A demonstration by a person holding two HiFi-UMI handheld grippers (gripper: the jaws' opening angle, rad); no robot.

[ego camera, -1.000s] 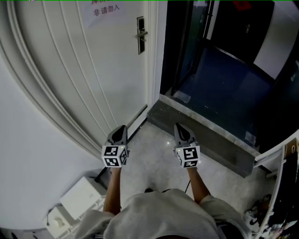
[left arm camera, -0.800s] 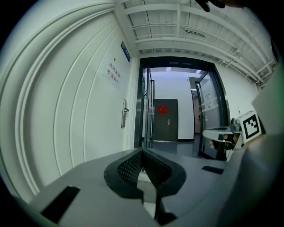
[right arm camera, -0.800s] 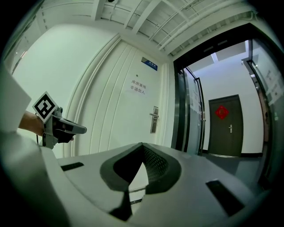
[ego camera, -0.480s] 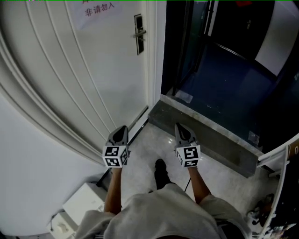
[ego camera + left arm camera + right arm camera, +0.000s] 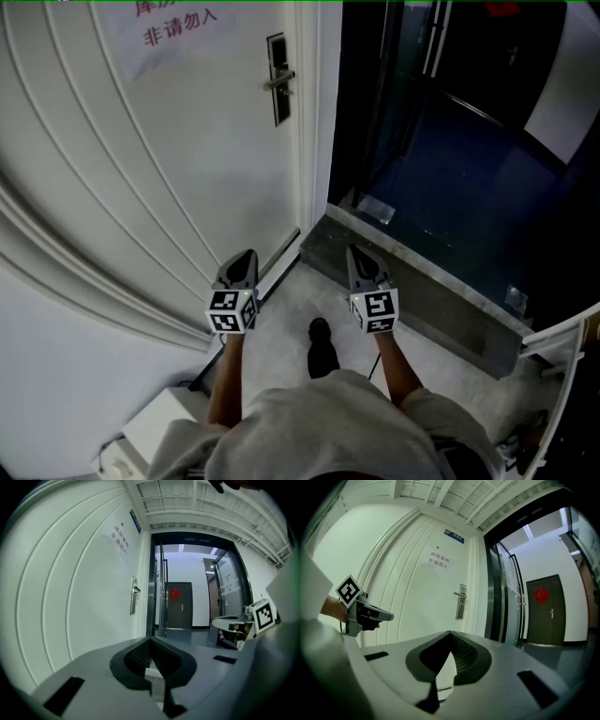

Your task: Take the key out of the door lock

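Observation:
A white door (image 5: 187, 141) stands ahead on the left, with a dark metal lock plate and lever handle (image 5: 278, 80) near its right edge. The lock plate (image 5: 134, 602) shows far off in the left gripper view, and the same lock plate (image 5: 461, 602) in the right gripper view. No key can be made out at this distance. My left gripper (image 5: 247, 255) and right gripper (image 5: 357, 251) are held side by side low over the floor, well short of the door. Both are shut, with nothing between the jaws.
A paper notice (image 5: 173, 28) hangs on the door. A grey stone threshold (image 5: 412, 281) leads to a dark glass-walled corridor on the right. A white box (image 5: 164, 422) lies on the floor at lower left. The person's shoe (image 5: 321, 345) is between the grippers.
The view has closed in on the door, and the lock plate sits lower and larger. A foot has stepped forward between the grippers. Both grippers stay shut.

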